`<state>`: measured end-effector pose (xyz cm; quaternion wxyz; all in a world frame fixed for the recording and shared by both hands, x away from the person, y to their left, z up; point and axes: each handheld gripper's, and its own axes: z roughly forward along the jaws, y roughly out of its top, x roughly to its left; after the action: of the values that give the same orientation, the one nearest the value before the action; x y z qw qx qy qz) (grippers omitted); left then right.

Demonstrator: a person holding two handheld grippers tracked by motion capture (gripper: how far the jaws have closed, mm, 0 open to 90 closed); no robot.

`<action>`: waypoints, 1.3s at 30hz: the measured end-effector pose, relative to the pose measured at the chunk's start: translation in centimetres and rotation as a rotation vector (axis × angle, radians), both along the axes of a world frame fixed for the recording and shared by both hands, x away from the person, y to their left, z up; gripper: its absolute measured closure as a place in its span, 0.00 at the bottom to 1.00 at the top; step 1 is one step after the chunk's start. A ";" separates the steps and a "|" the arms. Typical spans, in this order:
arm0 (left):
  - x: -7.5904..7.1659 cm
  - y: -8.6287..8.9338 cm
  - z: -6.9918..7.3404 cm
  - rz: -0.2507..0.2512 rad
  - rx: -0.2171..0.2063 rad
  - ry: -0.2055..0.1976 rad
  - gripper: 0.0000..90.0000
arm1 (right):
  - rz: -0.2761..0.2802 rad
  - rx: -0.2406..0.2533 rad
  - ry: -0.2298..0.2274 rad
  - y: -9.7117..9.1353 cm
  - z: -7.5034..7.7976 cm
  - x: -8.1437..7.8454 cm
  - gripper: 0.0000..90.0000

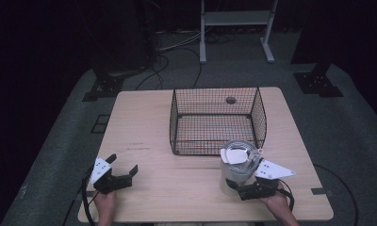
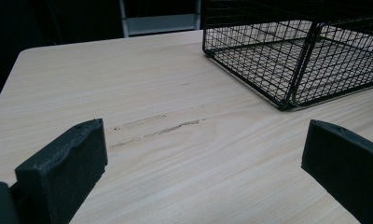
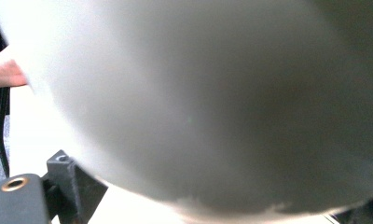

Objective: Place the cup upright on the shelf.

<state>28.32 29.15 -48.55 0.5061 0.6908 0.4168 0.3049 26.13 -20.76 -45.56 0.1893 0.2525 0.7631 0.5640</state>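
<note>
High view: no brand, label or writing readable anywhere. A pale grey-white cylindrical container (image 1: 237, 165) with a light lid and a clear rim stands near the front right of the wooden table (image 1: 144, 127), just in front of the black wire basket (image 1: 217, 120). The right gripper (image 1: 245, 188) presses against the container's lower side from the front; jaws appear clamped on it, right hand (image 1: 278, 200) behind. The left gripper (image 1: 123, 170) sits at front left, well apart, jaws spread, nothing between them.

Left gripper view: both black jaws wide apart over bare wood with faint dark scuff marks (image 2: 159, 128). Basket corner (image 2: 292, 56) at upper right.

Right gripper view: the container's smooth, plain, blurred wall (image 3: 212, 102) is very close to the lens, no print visible. One jaw shows at lower left, against the wall.
</note>
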 end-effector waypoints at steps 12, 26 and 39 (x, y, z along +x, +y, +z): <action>0.0 0.0 0.0 0.001 -0.001 0.001 0.00 | -0.008 0.024 0.012 -0.1 0.1 0.1 0.09; 0.0 0.0 0.0 0.001 -0.001 0.001 0.00 | -0.004 0.054 -0.025 -0.2 2.7 0.9 0.09; 0.0 0.0 0.0 0.001 -0.003 0.002 0.00 | 0.007 0.035 -0.053 1.4 6.8 2.8 0.09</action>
<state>28.33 29.13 -48.54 0.5067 0.6899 0.4182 0.3040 28.90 -19.40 -38.77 0.2029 0.2380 0.7488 0.5844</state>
